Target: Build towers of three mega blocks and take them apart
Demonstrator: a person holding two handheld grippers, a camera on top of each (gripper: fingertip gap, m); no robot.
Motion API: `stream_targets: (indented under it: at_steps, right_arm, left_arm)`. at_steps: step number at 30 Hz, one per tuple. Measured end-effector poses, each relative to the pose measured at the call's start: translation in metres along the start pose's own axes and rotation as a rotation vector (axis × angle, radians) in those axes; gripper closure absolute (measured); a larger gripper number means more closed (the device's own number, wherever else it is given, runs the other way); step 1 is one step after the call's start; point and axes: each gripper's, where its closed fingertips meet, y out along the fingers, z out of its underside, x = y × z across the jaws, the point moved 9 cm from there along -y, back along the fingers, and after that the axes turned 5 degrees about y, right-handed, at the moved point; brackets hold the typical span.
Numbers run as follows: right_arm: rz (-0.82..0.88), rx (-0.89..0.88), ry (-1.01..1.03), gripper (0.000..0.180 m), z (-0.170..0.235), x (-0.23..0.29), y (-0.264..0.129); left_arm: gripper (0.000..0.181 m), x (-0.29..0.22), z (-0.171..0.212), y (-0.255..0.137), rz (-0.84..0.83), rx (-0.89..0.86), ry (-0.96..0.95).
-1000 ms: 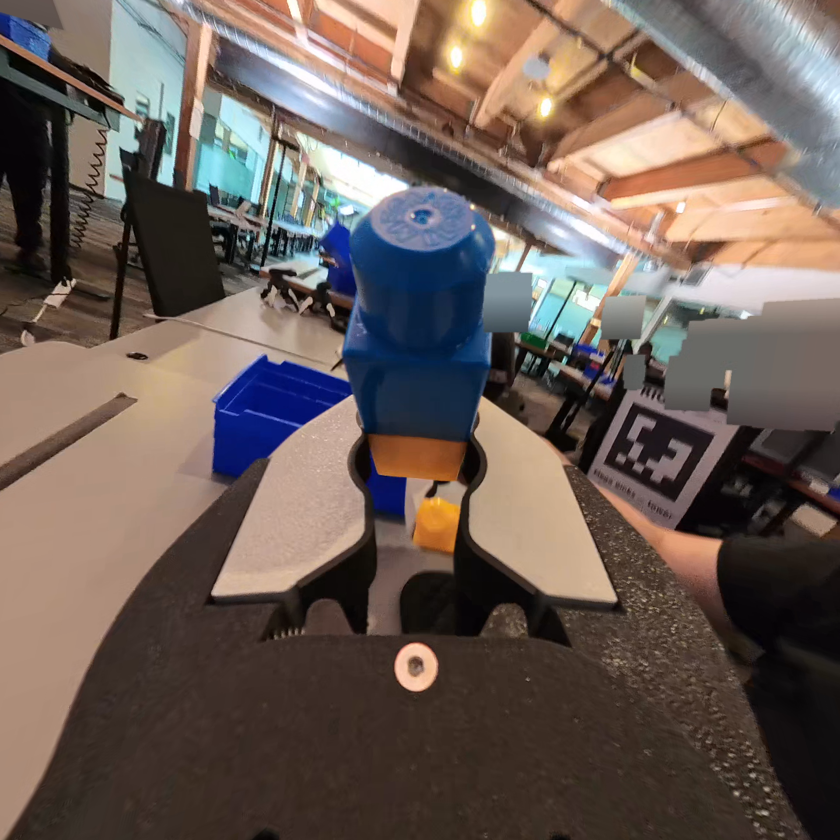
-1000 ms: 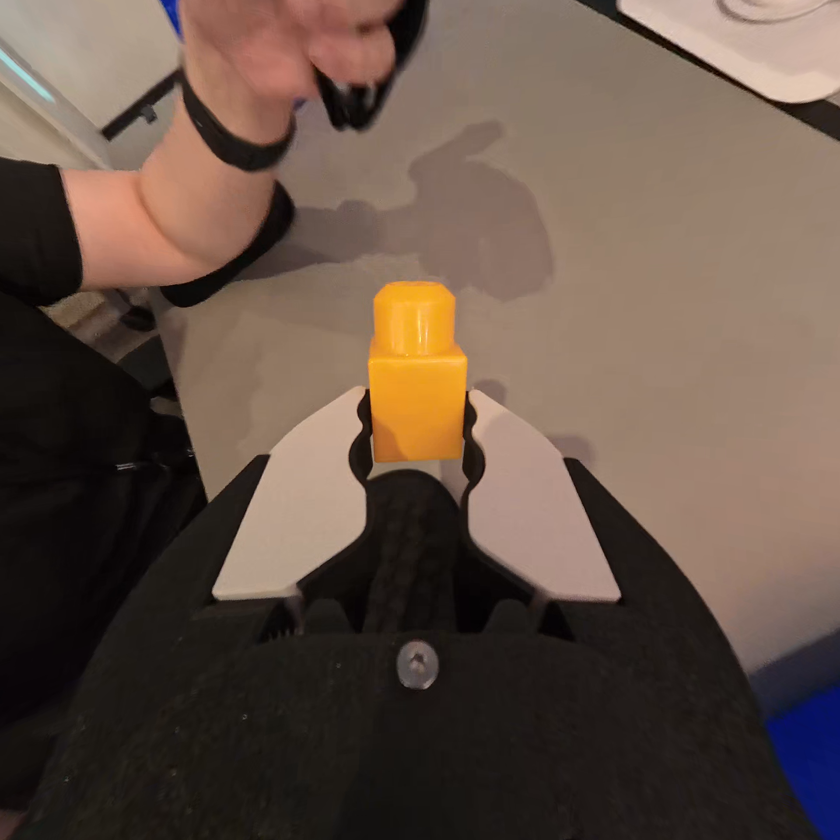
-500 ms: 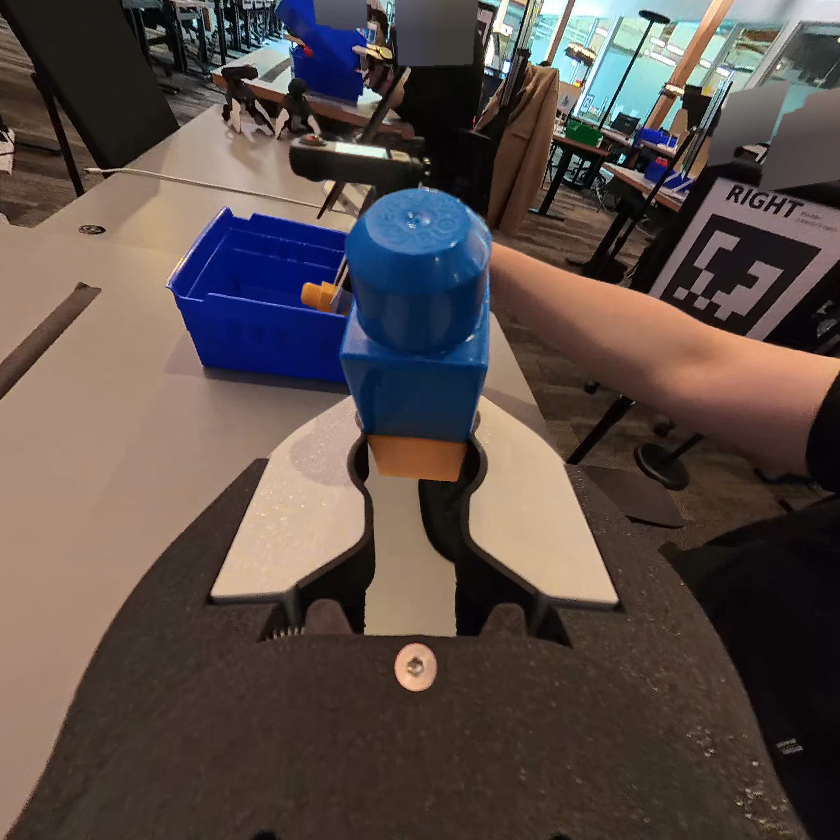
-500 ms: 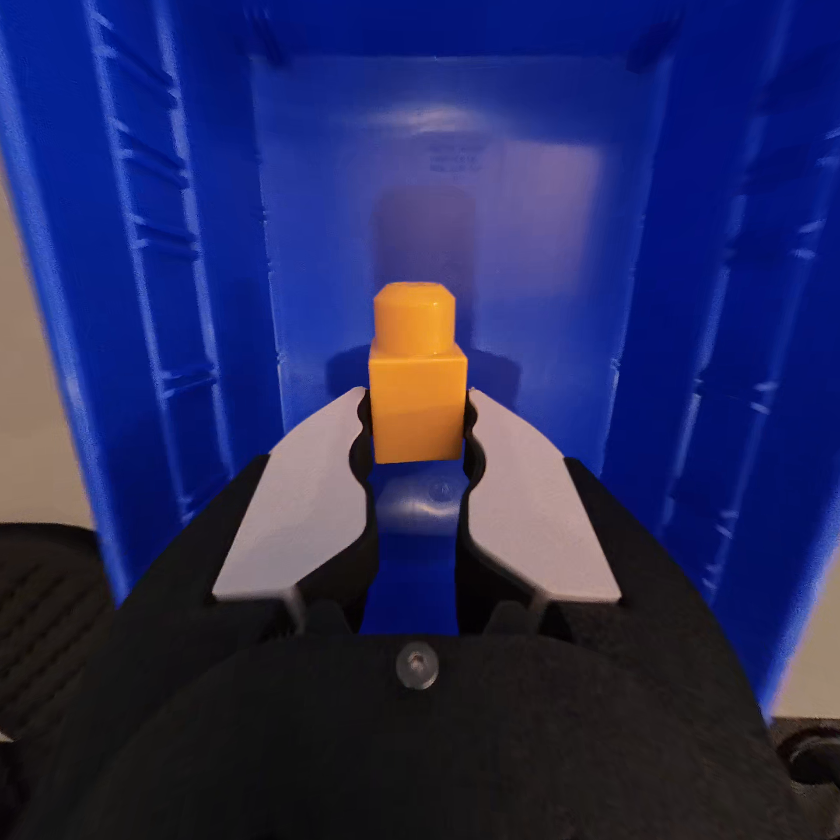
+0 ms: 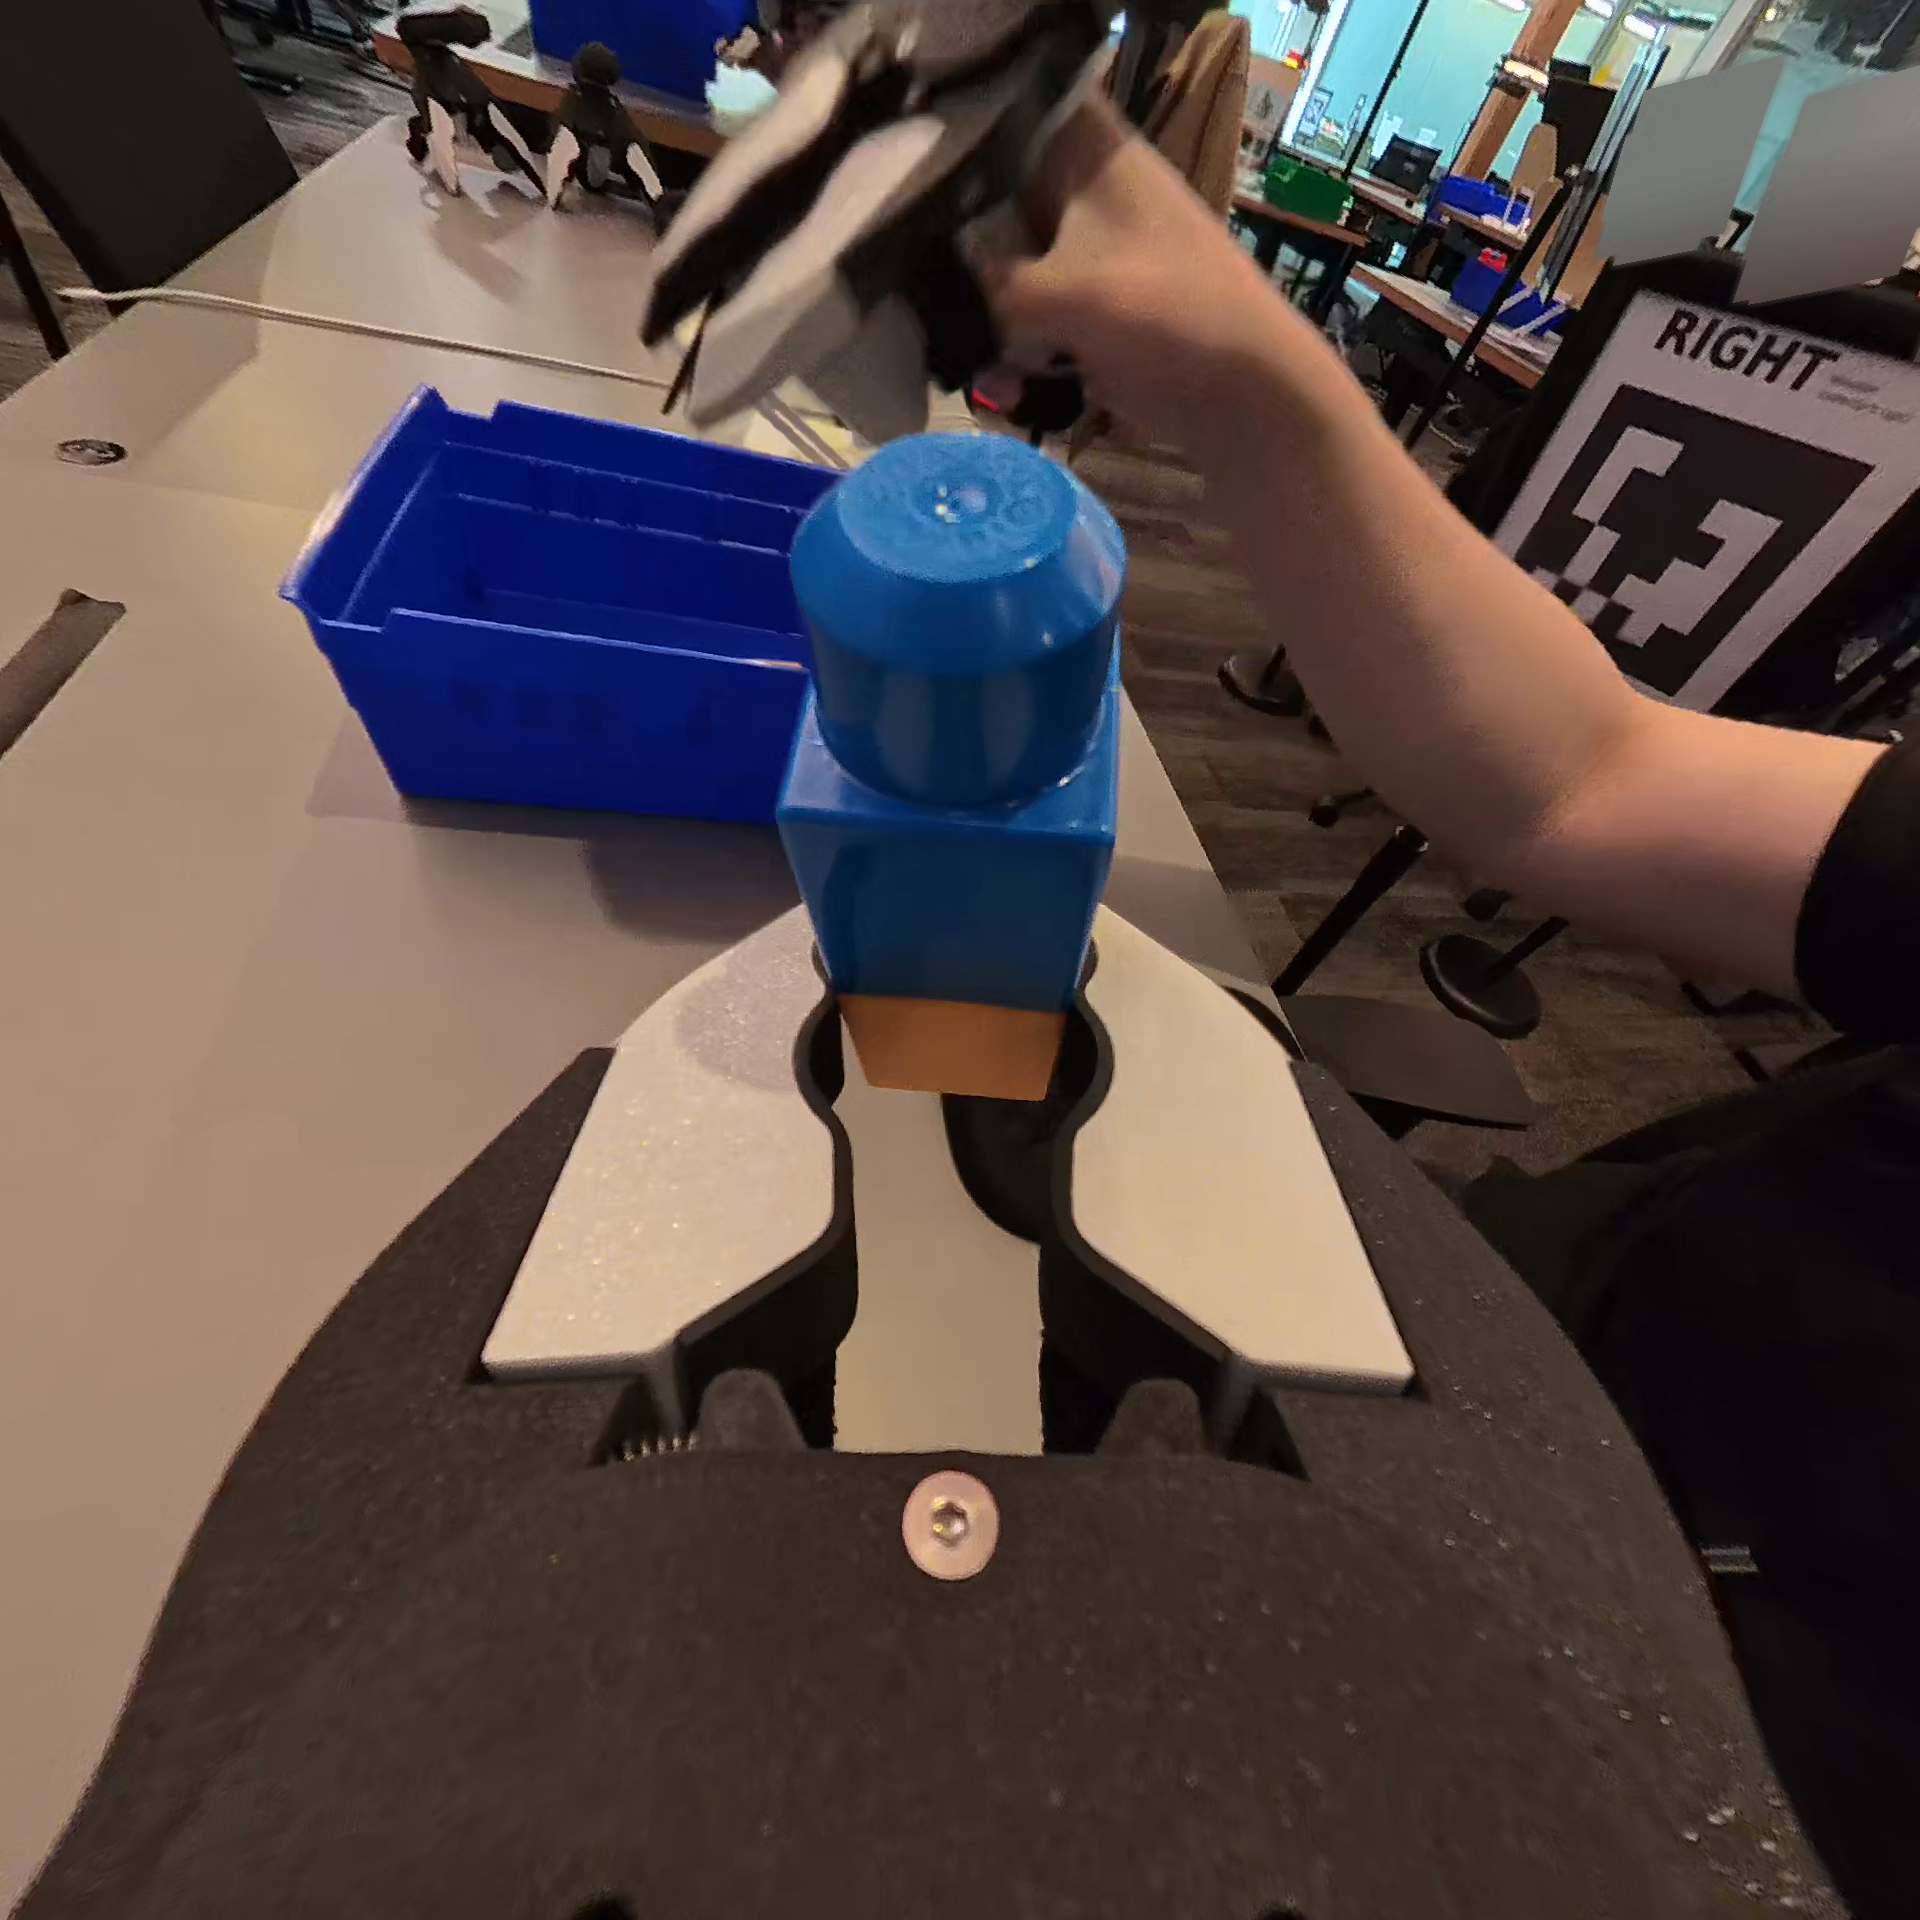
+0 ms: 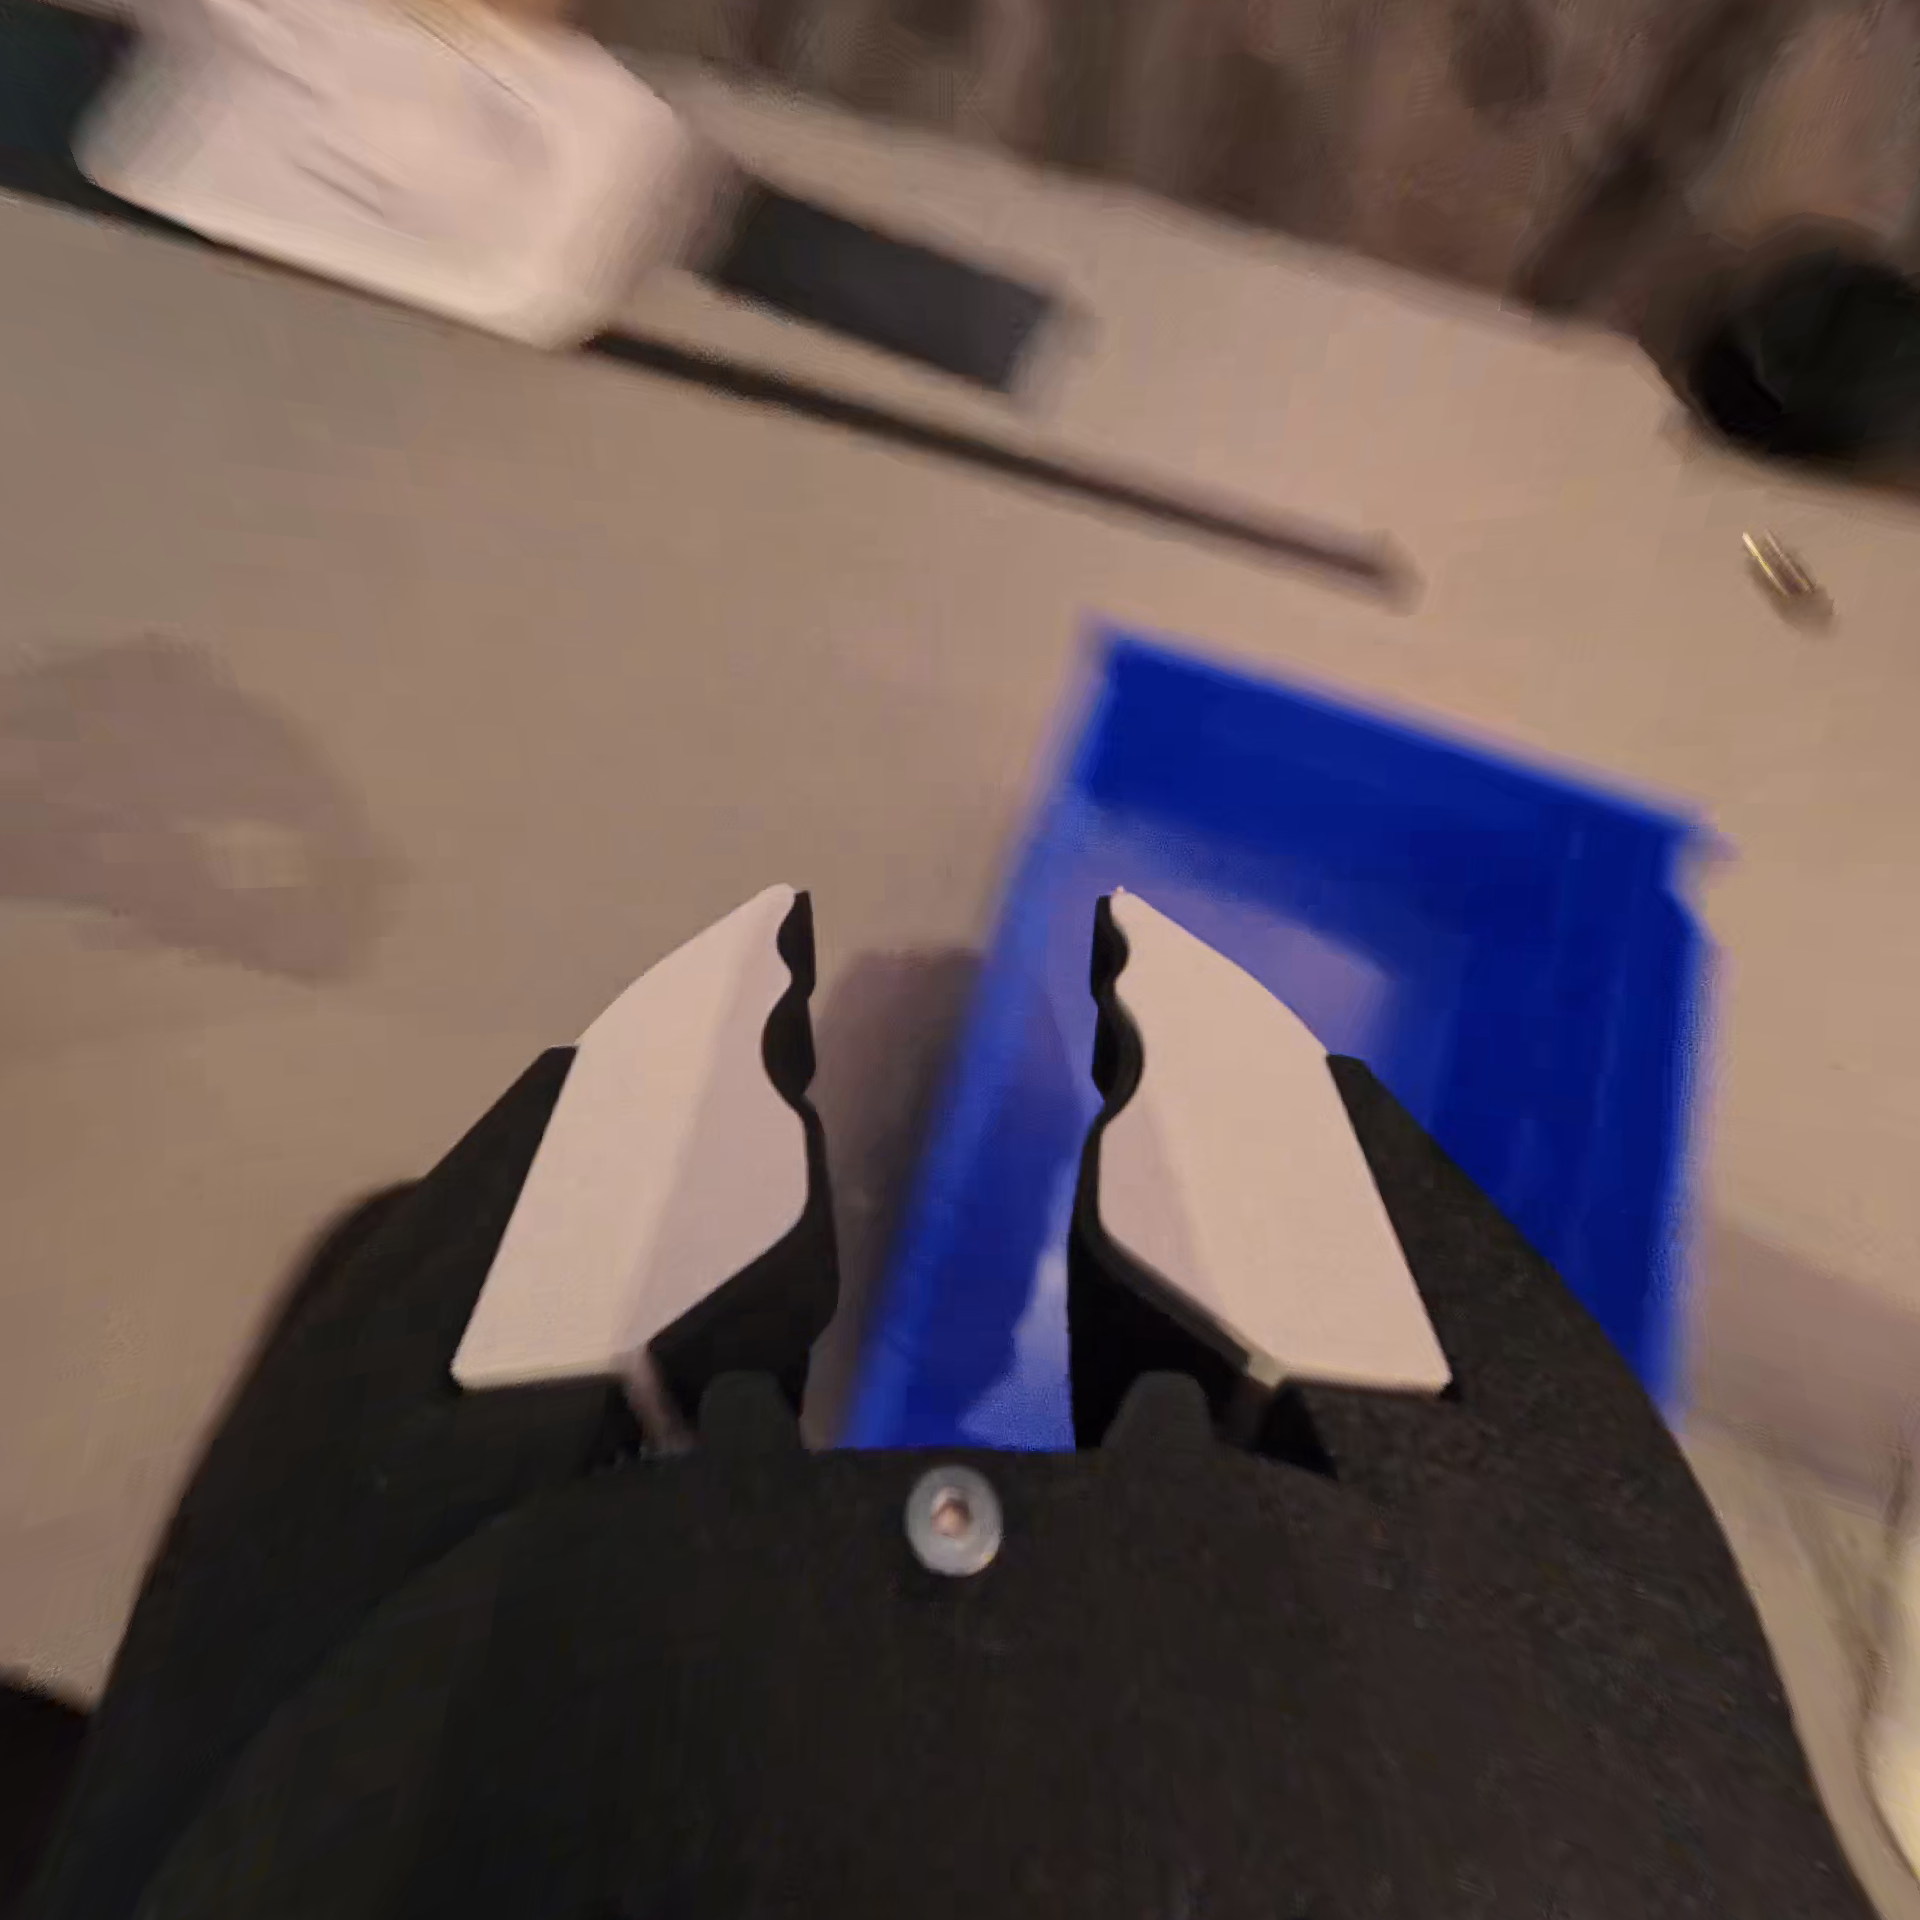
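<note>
Left gripper (image 5: 951, 1023): we find its jaws clamped on the orange block (image 5: 951, 1058), of which only a short strip shows between the fingertips. A blue block (image 5: 956, 748) sits stacked on the orange one, stud pointing up and away from the camera, the pair upright in the grip and held above the grey table (image 5: 229, 987).

Blue bin (image 5: 561, 644): stands on the table just beyond the held stack, open side up. We see a thin orange edge low inside it by the blue block, possibly another block, though most of it is hidden.

Right gripper (image 5: 790, 223), as the left wrist view shows it: blurred, raised above the bin's far side, fingers pointing down and to the left. The person's hand (image 5: 1101, 260) wraps its handle; the bare forearm (image 5: 1455, 644) slopes down to the right into a black sleeve (image 5: 1860, 883).

Right gripper (image 6: 956, 914), own view: jaws apart, nothing between them. We see the bin (image 6: 1351, 831) below and slightly right, the table (image 6: 520, 623) around it, all smeared by blur.

Marker board (image 5: 1704, 509): black-and-white pattern, standing right of the table.
</note>
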Motion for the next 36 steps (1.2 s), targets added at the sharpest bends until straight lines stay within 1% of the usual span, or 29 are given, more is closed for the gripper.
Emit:
stream_targets:
  at_steps: [2, 3, 4, 6, 8, 10, 11, 12, 17, 19, 28, 29, 30, 31, 32, 33, 34, 35, 36]
  right_arm:
    - [-0.325, -0.163, -0.081, 0.122, -0.023, 0.063, -0.012]
    - [-0.467, -0.189, -0.123, 0.121, -0.028, 0.090, -0.014]
    - [-0.573, -0.189, -0.166, 0.120, -0.031, 0.112, -0.013]
    - [-0.686, -0.188, -0.235, 0.117, -0.032, 0.144, -0.005]
    - [-0.668, -0.186, -0.276, 0.115, -0.029, 0.159, 0.009]
    - [-0.691, -0.135, -0.300, 0.113, -0.023, 0.170, 0.021]
    - [-0.722, -0.115, -0.306, 0.118, -0.021, 0.174, 0.025]
    - [-0.803, -0.110, -0.323, 0.143, -0.019, 0.178, 0.024]
    - [-0.814, -0.136, -0.284, 0.144, -0.020, 0.183, 0.024]
    - [-0.817, -0.138, -0.275, 0.144, -0.022, 0.184, 0.021]
    - [-0.836, -0.174, -0.306, 0.144, -0.028, 0.194, 0.014]
    - [-0.849, -0.210, -0.303, 0.144, -0.030, 0.195, 0.011]
    - [-0.894, -0.309, -0.258, 0.144, -0.037, 0.192, 0.001]
    - [-0.956, -0.395, -0.201, 0.144, -0.046, 0.185, -0.014]
    - [-0.997, -0.475, -0.161, 0.144, -0.054, 0.175, -0.030]
    - [-1.001, -0.520, -0.154, 0.144, -0.059, 0.165, -0.045]
    - [-0.959, -0.509, -0.177, 0.144, -0.061, 0.156, -0.055]
    - [-0.883, -0.467, -0.211, 0.144, -0.060, 0.148, -0.061]
    - [-0.780, -0.462, -0.220, 0.144, -0.060, 0.137, -0.065]
  left_arm:
    - [0.142, -0.001, 0.002, 0.005, 0.010, 0.016, -0.003]
    - [0.142, -0.002, 0.003, 0.006, 0.019, 0.018, -0.006]
    - [0.142, -0.003, 0.004, 0.008, 0.036, 0.018, -0.013]
    - [0.142, -0.004, 0.004, 0.009, 0.061, 0.014, -0.028]
    - [0.142, -0.006, 0.004, 0.009, 0.081, 0.004, -0.036]
    - [0.142, -0.006, 0.003, 0.008, 0.089, 0.003, -0.036]
    - [0.142, -0.006, 0.003, 0.008, 0.090, 0.009, -0.035]
    - [0.143, -0.004, 0.004, 0.008, 0.067, 0.021, -0.035]
    - [0.143, -0.006, 0.003, 0.003, 0.100, 0.030, -0.031]
    - [0.143, -0.007, 0.001, 0.003, 0.119, -0.001, -0.047]
    - [0.144, -0.012, -0.004, -0.005, 0.166, -0.001, -0.051]
    - [0.143, -0.013, -0.001, -0.004, 0.186, 0.041, -0.050]
    - [0.143, -0.014, 0.008, 0.003, 0.183, 0.160, -0.024]
    - [0.143, -0.013, 0.016, 0.013, 0.150, 0.233, 0.004]
    - [0.143, -0.012, 0.017, 0.022, 0.151, 0.213, -0.003]
    - [0.143, -0.014, 0.017, 0.027, 0.204, 0.161, -0.054]
    - [0.143, -0.016, 0.016, 0.030, 0.259, 0.140, -0.089]
    - [0.143, -0.016, 0.016, 0.030, 0.264, 0.129, -0.087]
    - [0.143, -0.014, 0.015, 0.029, 0.235, 0.116, -0.072]
